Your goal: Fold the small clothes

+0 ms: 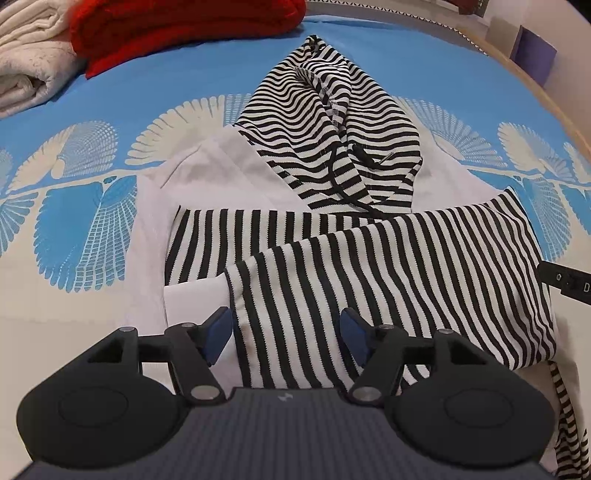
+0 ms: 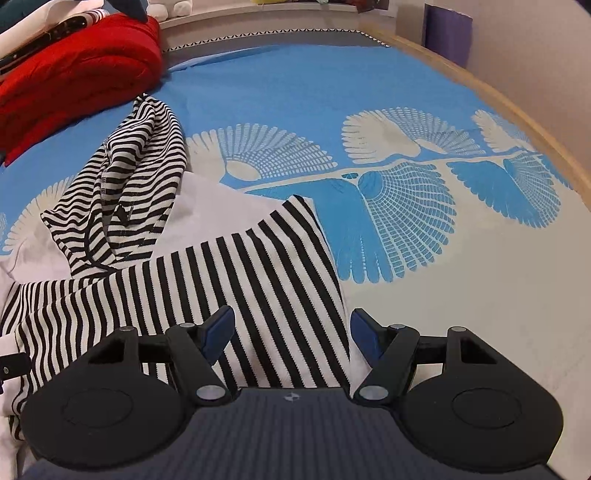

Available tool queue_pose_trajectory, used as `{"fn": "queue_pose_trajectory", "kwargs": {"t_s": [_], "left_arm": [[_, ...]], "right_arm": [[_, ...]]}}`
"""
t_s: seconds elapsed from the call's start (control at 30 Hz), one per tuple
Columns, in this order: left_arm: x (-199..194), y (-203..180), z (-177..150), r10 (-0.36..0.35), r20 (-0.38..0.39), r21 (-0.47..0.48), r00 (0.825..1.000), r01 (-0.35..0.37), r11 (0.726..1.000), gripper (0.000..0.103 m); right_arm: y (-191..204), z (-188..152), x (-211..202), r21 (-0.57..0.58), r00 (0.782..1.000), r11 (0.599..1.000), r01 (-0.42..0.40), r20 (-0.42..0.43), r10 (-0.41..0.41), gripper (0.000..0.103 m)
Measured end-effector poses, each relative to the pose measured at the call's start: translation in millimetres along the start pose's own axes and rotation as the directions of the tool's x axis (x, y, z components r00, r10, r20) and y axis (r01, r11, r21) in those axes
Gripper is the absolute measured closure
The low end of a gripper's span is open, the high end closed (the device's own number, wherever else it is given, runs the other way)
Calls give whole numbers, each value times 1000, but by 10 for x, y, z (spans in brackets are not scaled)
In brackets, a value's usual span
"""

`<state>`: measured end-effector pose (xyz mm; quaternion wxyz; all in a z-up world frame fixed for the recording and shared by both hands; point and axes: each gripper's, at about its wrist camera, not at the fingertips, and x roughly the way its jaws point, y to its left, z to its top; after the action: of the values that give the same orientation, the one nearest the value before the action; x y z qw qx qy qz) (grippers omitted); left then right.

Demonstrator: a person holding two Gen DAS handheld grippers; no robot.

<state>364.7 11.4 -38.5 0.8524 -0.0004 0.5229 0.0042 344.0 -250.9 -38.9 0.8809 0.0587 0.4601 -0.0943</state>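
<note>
In the left wrist view, the left gripper (image 1: 286, 332) hangs over the hooded top (image 1: 332, 236), a small white garment with black-and-white striped hood and sleeves. It lies on the bed cover (image 1: 221, 62), blue with a cream fan pattern, in the centre of the frame. The jaws are open; the blue pads (image 1: 218, 332) stand apart on both sides of a striped sleeve end and do not press on it. Both sleeves are folded across the white body, and the hood (image 1: 332, 122) points to the upper centre with its drawstring (image 1: 334, 177) lying loose. A red blanket (image 1: 177, 29) and a white towel (image 1: 26, 62) are in the upper left. At the right edge a black part of the other gripper shows.

In the right wrist view, the right gripper (image 2: 291, 336) is also open and holds nothing. The edge of the striped sleeve (image 2: 258, 280) runs between its pads, and the hood sits at the left of the frame.

The next fold is probably the hood down over the sleeves, or the lower edge up. To do it well, each gripper should take a matching corner, pinch all layers together, and lift evenly, so the crossed sleeves do not slide out. The drawstring should be tucked inside first.
</note>
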Motion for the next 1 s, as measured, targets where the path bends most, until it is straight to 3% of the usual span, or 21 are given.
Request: {"fn": "queue_pose_trajectory", "kwargs": {"t_s": [0.53, 0.8, 0.87, 1.0], "left_arm": [[-132, -16, 117, 45, 99, -10, 994, -44, 999, 33], [-272, -178, 168, 106, 225, -20, 969, -105, 994, 28], [-282, -215, 182, 93, 256, -17, 962, -91, 996, 26], [-243, -95, 250, 122, 265, -102, 956, -98, 990, 23]], "right_arm": [[-146, 83, -189, -11, 998, 1000, 9, 65, -8, 32], [-271, 120, -333, 17, 996, 1000, -19, 86, 18, 32], [-294, 123, -370, 21, 995, 1000, -22, 94, 20, 32], [-318, 124, -411, 4, 994, 999, -35, 103, 34, 32]]}}
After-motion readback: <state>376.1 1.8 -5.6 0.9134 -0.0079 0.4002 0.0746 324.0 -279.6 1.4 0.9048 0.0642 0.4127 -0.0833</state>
